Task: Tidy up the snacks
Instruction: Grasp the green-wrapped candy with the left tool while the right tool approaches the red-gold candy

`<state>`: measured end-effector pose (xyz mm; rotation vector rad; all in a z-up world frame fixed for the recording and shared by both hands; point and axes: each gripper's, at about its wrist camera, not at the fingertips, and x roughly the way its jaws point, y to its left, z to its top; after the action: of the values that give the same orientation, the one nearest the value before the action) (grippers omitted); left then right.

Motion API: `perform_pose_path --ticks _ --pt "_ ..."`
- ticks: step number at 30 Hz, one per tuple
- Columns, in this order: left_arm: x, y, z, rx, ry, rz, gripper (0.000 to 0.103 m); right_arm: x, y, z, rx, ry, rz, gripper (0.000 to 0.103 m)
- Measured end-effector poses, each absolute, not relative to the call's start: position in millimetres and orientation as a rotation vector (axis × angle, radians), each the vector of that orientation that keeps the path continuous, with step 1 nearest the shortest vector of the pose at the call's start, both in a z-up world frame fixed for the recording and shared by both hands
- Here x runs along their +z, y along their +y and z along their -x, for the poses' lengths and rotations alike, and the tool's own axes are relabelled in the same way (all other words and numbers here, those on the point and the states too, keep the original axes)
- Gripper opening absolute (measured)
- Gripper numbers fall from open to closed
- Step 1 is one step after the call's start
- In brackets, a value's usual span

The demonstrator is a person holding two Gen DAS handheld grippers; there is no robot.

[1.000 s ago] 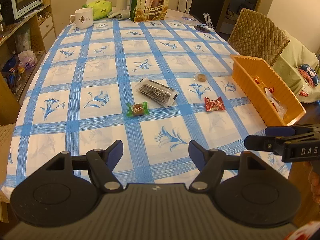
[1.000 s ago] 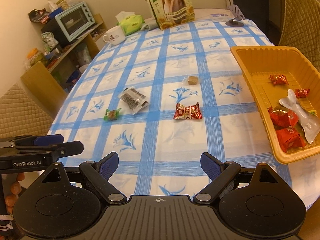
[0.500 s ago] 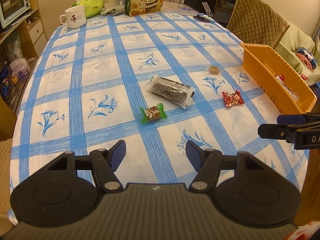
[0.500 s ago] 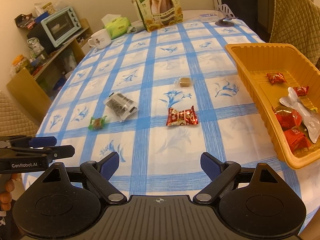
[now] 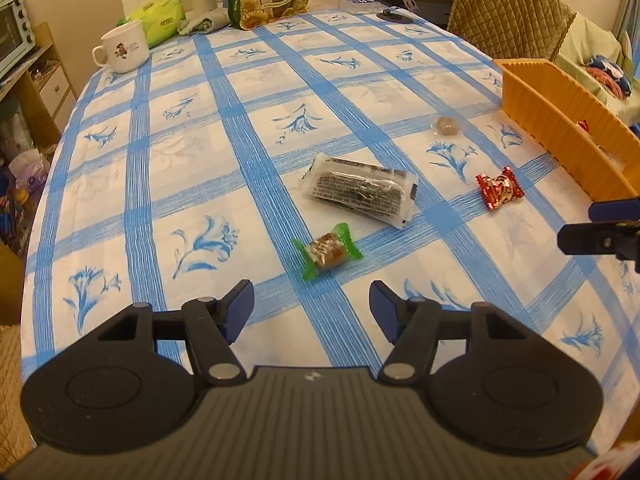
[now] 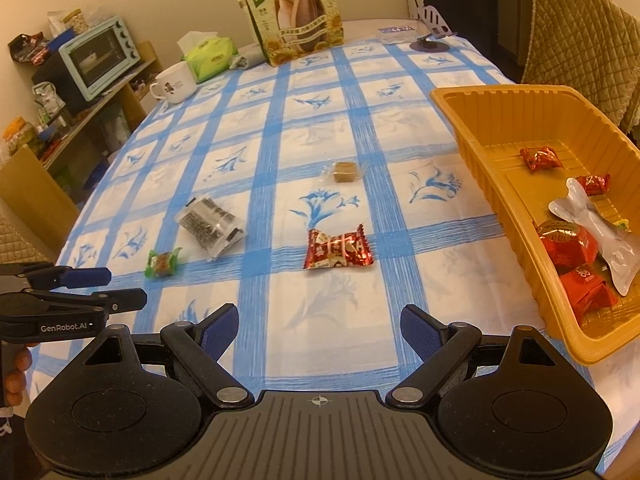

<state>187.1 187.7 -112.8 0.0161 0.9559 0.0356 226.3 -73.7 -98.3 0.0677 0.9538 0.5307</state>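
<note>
Loose snacks lie on the blue-checked tablecloth: a green-wrapped candy [image 5: 327, 251] [image 6: 162, 263], a clear packet of dark snack [image 5: 360, 191] [image 6: 210, 227], a red-wrapped candy [image 5: 499, 188] [image 6: 338, 248] and a small brown cube in clear wrap [image 5: 445, 125] [image 6: 345, 171]. An orange tray [image 6: 480, 136] [image 5: 560, 120] at the right holds several red candies and a white packet. My left gripper [image 5: 311, 307] is open and empty, just short of the green candy. My right gripper [image 6: 319, 327] is open and empty, short of the red candy.
A large sunflower-seed bag [image 6: 296, 12], a white mug [image 5: 124, 49], a green tissue pack [image 5: 160, 22] and a phone stand [image 6: 430, 28] sit at the table's far end. A toaster oven [image 6: 96, 56] stands on shelves left. A quilted chair [image 5: 508, 4] stands behind the tray.
Both grippers have moved forward over the table; the green candy and red candy now lie closer to the left and right fingertips. Both stay open.
</note>
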Motion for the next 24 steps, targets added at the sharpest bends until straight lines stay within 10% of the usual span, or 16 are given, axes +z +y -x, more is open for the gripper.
perform_pose_path --ticks 24 --pt "-130 194 -230 0.0 0.973 -0.04 0.037 -102 -65 -255 0.509 0.964 -0.049 0.088"
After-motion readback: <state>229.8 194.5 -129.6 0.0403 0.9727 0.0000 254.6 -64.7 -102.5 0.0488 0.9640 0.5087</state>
